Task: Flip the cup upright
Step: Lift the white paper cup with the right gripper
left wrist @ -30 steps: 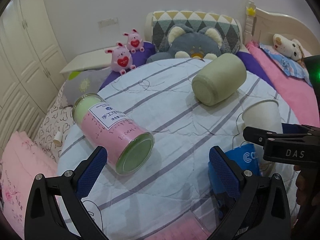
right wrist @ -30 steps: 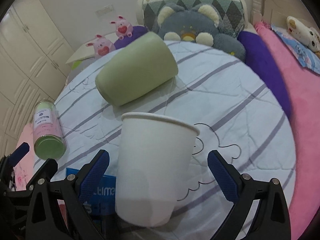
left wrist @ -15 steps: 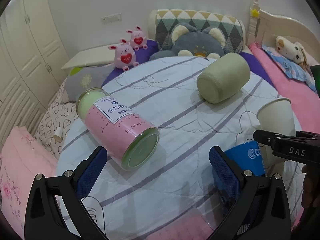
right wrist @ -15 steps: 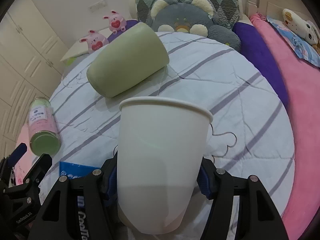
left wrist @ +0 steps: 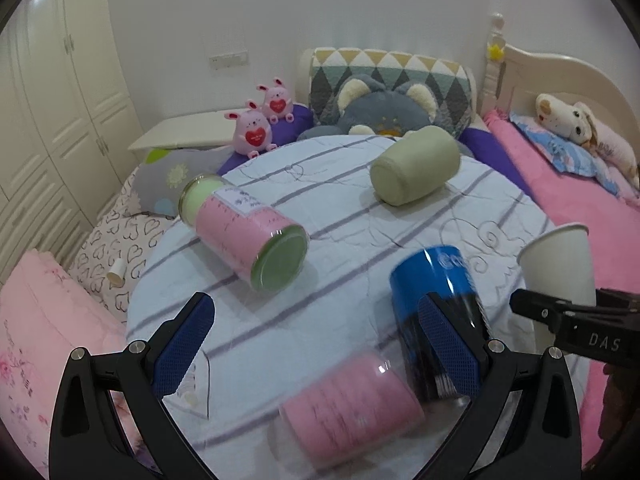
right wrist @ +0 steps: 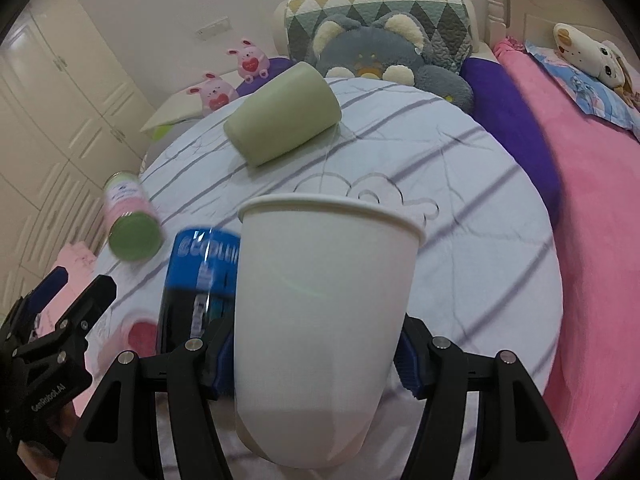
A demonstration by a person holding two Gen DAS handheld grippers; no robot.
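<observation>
My right gripper [right wrist: 316,360] is shut on a white paper cup [right wrist: 324,312], held upright with its rim up, above the round striped table [right wrist: 460,240]. The cup also shows in the left wrist view [left wrist: 560,272] at the right, gripped by the right gripper [left wrist: 576,316]. My left gripper [left wrist: 316,344] is open and empty over the near side of the table. A green cup [left wrist: 416,170] lies on its side at the far side of the table; it also shows in the right wrist view [right wrist: 284,128].
A pink-and-green jar [left wrist: 244,232] lies on its side at the left. A blue can [left wrist: 436,304] and a pink roll [left wrist: 352,404] lie near my left fingers. Plush toys [left wrist: 256,132] and pillows stand behind the table, a pink bed [left wrist: 580,208] to the right.
My right gripper closed on the white cup and lifted it. My left gripper pulled back and up, bringing the blue can and pink roll into view.
</observation>
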